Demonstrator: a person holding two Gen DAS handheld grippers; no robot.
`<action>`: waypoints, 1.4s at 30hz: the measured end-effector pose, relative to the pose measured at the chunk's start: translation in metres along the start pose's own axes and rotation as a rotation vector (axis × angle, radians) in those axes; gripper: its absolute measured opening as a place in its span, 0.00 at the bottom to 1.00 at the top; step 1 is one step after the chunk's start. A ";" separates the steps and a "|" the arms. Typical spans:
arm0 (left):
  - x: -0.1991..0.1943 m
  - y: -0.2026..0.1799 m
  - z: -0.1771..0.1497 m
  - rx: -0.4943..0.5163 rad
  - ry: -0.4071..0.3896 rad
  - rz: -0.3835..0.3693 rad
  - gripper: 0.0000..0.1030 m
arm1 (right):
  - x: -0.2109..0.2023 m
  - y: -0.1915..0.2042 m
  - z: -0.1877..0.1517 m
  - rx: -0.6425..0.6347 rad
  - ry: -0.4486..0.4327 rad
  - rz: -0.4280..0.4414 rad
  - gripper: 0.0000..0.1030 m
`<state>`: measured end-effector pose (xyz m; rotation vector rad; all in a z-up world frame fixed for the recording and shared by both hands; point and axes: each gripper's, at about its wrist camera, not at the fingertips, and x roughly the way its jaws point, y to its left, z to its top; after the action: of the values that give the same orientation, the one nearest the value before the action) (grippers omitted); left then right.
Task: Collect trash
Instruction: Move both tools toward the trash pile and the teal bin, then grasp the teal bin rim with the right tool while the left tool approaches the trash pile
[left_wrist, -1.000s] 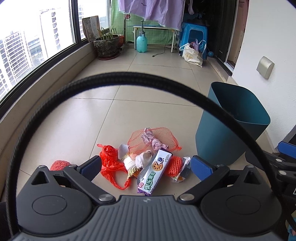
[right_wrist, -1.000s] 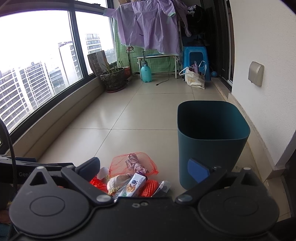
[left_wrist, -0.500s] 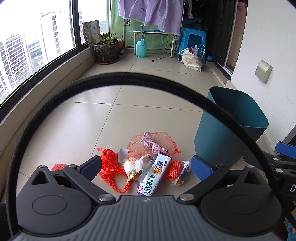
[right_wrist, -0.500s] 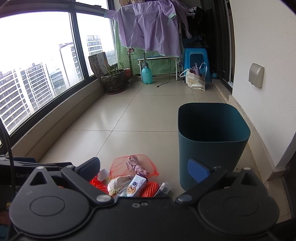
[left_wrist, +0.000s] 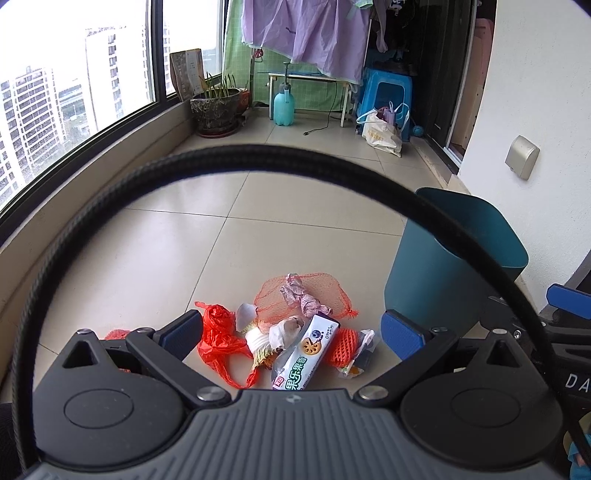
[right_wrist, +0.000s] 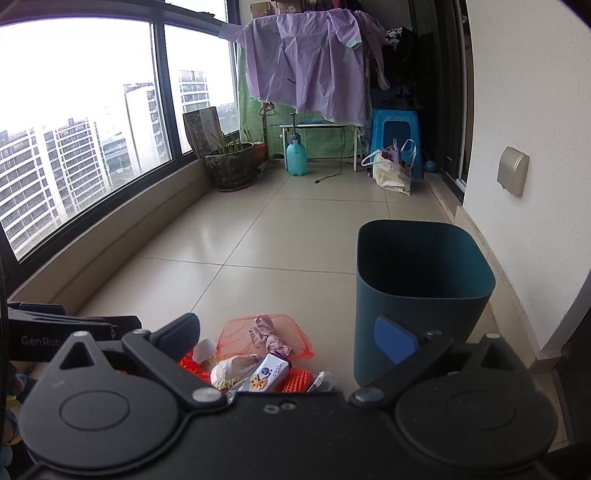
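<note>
My left hand-held gripper (left_wrist: 291, 330) is spread wide, holding nothing, above the trash on the floor (left_wrist: 155, 243). Left to right: red plastic bag (left_wrist: 218, 334), red mesh net (left_wrist: 295, 295) with crumpled wrapper, biscuit packet (left_wrist: 304, 360), then teal bin (left_wrist: 436, 280), upright just beside the pile. My right hand-held gripper (right_wrist: 288, 338) is also spread, empty.

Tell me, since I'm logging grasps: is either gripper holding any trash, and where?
Nothing is held: the left gripper and right gripper are both open above the trash pile.
</note>
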<state>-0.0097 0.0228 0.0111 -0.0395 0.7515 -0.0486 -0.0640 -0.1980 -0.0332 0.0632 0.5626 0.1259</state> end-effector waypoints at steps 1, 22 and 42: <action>-0.001 0.001 0.001 -0.004 -0.002 -0.006 1.00 | -0.003 0.003 0.003 -0.008 -0.003 -0.011 0.98; -0.005 0.001 0.027 -0.012 -0.079 -0.027 1.00 | 0.002 0.005 0.044 -0.084 0.046 0.036 0.98; 0.111 -0.024 0.064 -0.033 0.091 0.063 1.00 | 0.110 -0.131 0.101 -0.037 0.161 -0.123 0.98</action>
<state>0.1139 -0.0060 -0.0167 -0.0451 0.8441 0.0223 0.0951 -0.3155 -0.0185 -0.0174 0.7228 0.0217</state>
